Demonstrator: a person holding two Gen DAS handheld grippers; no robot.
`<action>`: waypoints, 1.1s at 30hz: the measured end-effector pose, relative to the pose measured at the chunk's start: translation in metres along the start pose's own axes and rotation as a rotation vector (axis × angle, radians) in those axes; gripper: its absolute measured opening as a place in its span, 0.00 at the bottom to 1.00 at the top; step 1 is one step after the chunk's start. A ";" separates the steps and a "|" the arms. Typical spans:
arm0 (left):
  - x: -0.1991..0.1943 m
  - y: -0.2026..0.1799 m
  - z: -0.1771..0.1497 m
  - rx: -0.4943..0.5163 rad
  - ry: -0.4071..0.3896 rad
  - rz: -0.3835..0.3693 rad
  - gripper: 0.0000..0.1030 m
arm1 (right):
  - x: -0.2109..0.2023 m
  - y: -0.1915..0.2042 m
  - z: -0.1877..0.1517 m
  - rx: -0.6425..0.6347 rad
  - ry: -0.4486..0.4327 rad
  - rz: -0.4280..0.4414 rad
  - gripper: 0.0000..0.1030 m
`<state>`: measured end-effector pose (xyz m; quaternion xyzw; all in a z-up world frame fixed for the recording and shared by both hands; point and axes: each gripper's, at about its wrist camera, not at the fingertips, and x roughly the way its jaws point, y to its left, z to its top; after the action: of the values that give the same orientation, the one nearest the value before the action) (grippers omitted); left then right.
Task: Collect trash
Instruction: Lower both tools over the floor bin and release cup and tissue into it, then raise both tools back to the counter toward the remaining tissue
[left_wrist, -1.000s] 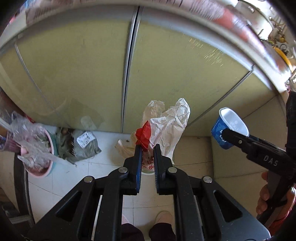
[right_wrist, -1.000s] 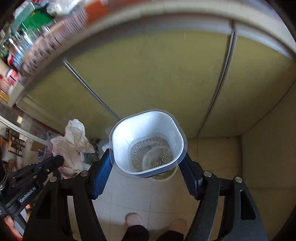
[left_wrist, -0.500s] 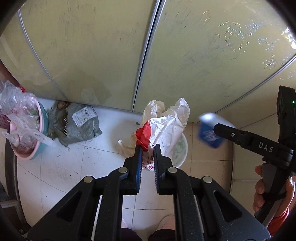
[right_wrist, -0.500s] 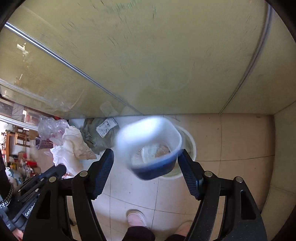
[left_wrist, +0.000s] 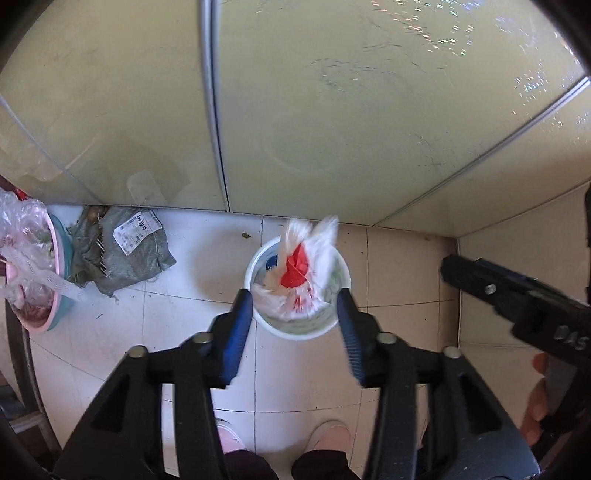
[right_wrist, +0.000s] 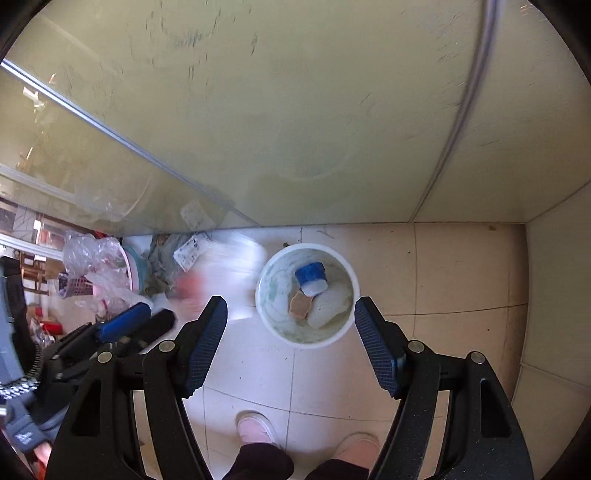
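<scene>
On the far left, a pink basin (left_wrist: 35, 295) stuffed with clear plastic sits on the tiled floor (left_wrist: 184, 321), and just beside it lies a grey sack (left_wrist: 122, 251) with a white label, up against the yellow cabinet doors (left_wrist: 332, 110). Centre frame, the white bin (left_wrist: 295, 334) stands on the floor, and there is the crumpled white and red plastic bag (left_wrist: 299, 269), blurred, in the air right over the bin's mouth and ahead of the left claw (left_wrist: 295, 325). That claw is spread wide, blue pads apart on either side of the bin in view, gripping nothing and touching nothing.

From the right wrist view, the bag shows only as a pale, reddish smear (right_wrist: 225, 273) just left of the bin (right_wrist: 306, 339). Inside the bin lie a blue cup (right_wrist: 310, 275) on its side, a brown scrap (right_wrist: 299, 304) and a whitish lump (right_wrist: 328, 306). The right claw (right_wrist: 291, 347) is released too, jaws wide, empty, the bin framed between them. Pink shoes (right_wrist: 255, 424) stand at the bottom edge.
</scene>
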<state>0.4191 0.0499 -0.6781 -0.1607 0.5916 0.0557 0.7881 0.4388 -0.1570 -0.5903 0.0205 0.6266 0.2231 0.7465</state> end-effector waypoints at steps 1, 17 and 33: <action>-0.003 -0.003 0.000 0.007 0.004 -0.001 0.45 | -0.007 -0.003 0.002 0.004 -0.007 -0.001 0.66; -0.207 -0.018 0.035 0.080 -0.161 -0.026 0.45 | -0.157 0.058 0.021 -0.007 -0.177 -0.029 0.66; -0.487 -0.020 0.056 0.198 -0.475 -0.117 0.51 | -0.396 0.167 0.005 0.010 -0.554 -0.075 0.66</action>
<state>0.3330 0.0993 -0.1973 -0.0990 0.3823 -0.0120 0.9187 0.3466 -0.1472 -0.1707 0.0612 0.4002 0.1780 0.8969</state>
